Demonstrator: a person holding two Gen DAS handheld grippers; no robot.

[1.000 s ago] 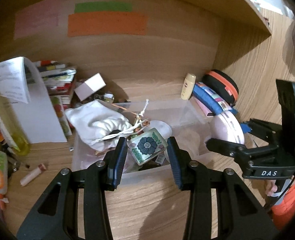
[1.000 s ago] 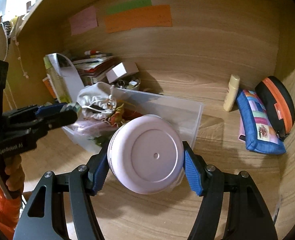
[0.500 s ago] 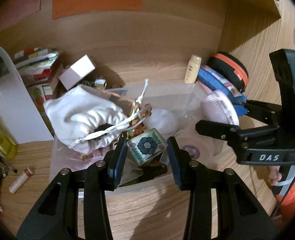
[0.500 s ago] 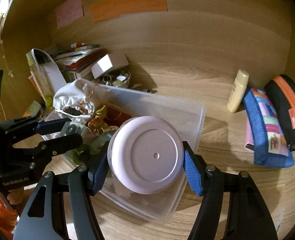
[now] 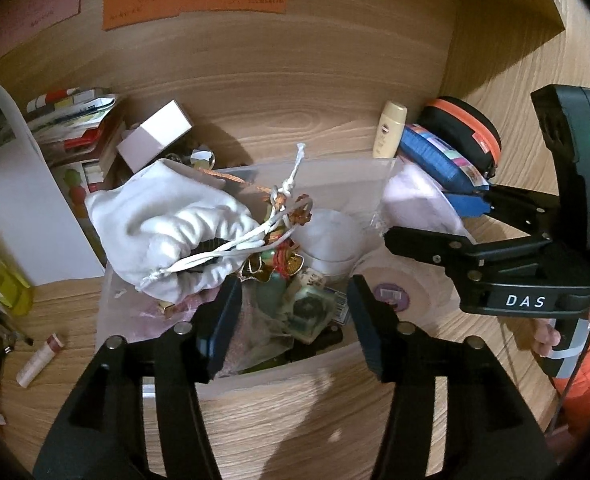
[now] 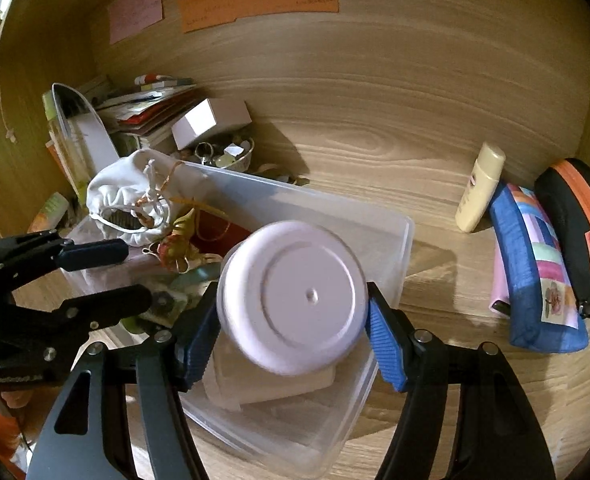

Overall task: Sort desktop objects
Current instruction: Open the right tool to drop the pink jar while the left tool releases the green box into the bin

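Note:
A clear plastic bin point(image 6: 391, 240) sits on the wooden desk, also in the left wrist view point(image 5: 255, 376). It holds a white drawstring pouch point(image 5: 167, 236), trinkets and a small green flower-printed box point(image 5: 305, 312). My left gripper point(image 5: 293, 316) is open and empty just above that box. My right gripper point(image 6: 295, 332) is shut on a round pale pink jar point(image 6: 293, 298), held tilted over the bin's right end. The jar also shows in the left wrist view point(image 5: 419, 208).
A cream bottle point(image 6: 479, 188), a blue pouch point(image 6: 535, 276) and a black-orange case point(image 6: 579, 232) lie at the right. A pink box point(image 5: 155, 140), stacked books point(image 5: 75, 120) and a lip balm point(image 5: 39, 360) lie left.
My left gripper has opened and let go of the flower-printed box, which now lies in the bin. My right gripper has carried the pink jar forward over the bin and tilted it.

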